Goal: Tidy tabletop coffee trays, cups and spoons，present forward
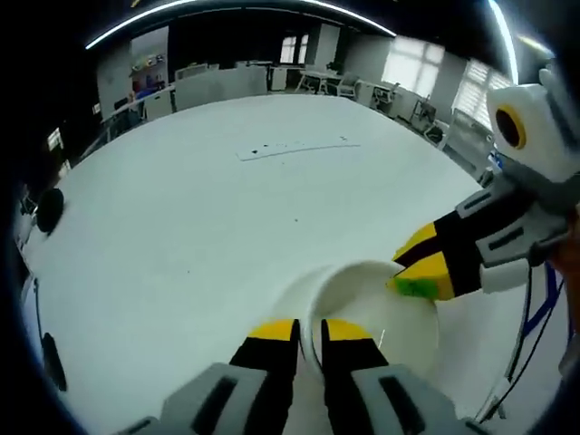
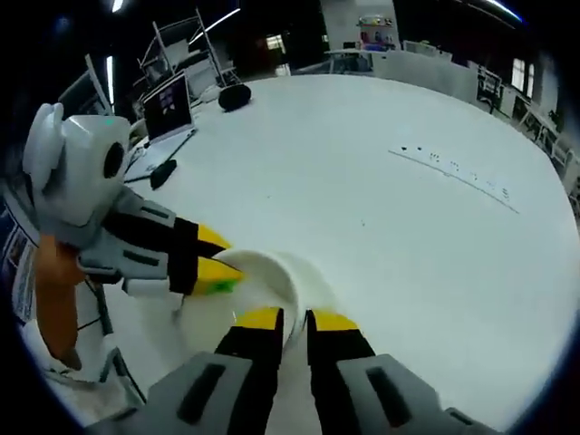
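Between both claws (image 1: 310, 332), white cup (image 1: 381, 299)

Ceiling strip lights (image 1: 163, 14) and bright windows (image 1: 412, 63) light a white table (image 1: 208, 208) evenly. Shadows are soft and faint. Fisheye curvature bends the edges, and the far room blurs.

A large open lab or office. Desks (image 1: 217, 82) and chairs line the top of the frame, windows (image 1: 412, 63) upper right. A laptop (image 2: 168, 113) sits upper left.
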